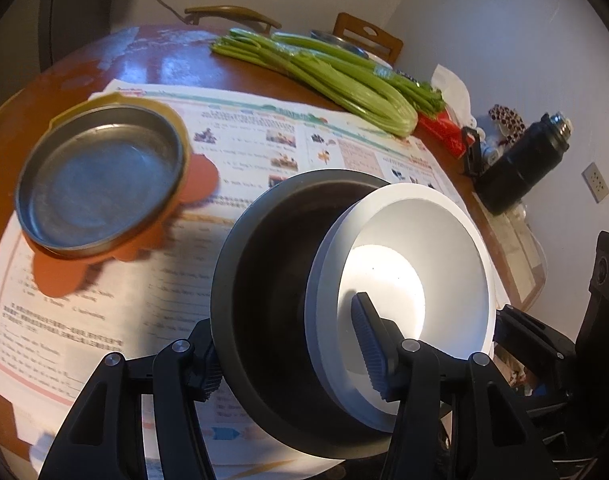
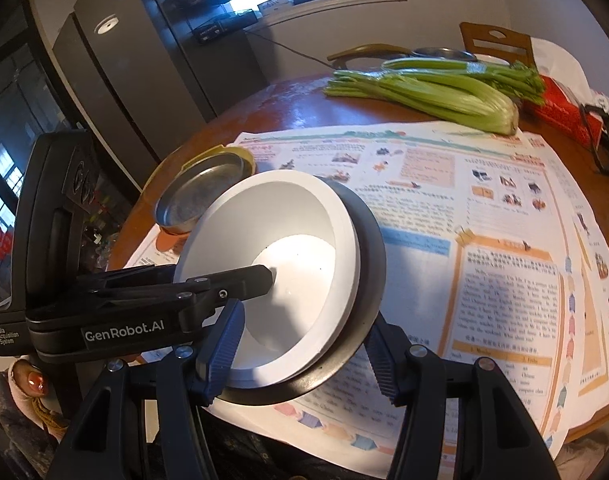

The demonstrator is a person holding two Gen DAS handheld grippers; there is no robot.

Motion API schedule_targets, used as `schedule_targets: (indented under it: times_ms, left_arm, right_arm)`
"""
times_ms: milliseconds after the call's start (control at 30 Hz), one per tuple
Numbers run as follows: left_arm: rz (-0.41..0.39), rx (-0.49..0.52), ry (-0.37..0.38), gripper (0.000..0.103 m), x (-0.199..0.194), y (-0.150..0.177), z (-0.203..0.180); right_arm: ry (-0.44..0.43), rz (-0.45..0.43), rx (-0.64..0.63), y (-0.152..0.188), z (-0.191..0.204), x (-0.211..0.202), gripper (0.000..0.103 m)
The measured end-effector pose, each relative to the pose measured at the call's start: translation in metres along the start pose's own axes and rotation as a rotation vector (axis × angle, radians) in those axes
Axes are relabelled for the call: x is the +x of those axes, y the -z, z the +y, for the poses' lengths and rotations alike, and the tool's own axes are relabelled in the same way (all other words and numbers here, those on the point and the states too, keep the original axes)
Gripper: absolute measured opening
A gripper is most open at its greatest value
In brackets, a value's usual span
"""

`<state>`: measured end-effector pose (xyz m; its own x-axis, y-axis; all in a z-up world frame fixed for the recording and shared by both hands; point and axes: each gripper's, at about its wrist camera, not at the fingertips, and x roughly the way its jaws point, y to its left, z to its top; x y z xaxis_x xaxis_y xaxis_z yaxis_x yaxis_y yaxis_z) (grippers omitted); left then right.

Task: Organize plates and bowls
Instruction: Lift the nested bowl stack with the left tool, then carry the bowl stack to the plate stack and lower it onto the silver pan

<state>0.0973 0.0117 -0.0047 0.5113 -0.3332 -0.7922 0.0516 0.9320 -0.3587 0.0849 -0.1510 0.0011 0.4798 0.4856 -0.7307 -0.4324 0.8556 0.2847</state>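
Newspaper-covered wooden table [image 1: 172, 46] by a grey wall [image 1: 504, 28], both tongs clamped on nested bowls [image 2: 288, 276].

A bunch of celery [image 1: 336, 76] lay across the far side of the round wooden desk [image 1: 152, 56], beside a red box [image 2: 564, 114]. Printed newspaper sheets [image 2: 484, 216] covered the near half. A dark flask [image 1: 520, 164] stood at the edge, and a wooden chair [image 1: 368, 38] waited behind.
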Motion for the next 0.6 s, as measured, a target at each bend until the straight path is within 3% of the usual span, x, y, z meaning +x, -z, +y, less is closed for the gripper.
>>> schedule_targets:
  times_ms: [600]
  left_arm:
    - [-0.133, -0.033, -0.052, 0.058, -0.057, -0.035, 0.064]
  right_arm:
    - [-0.04, -0.016, -0.13, -0.053, 0.067, 0.027, 0.059]
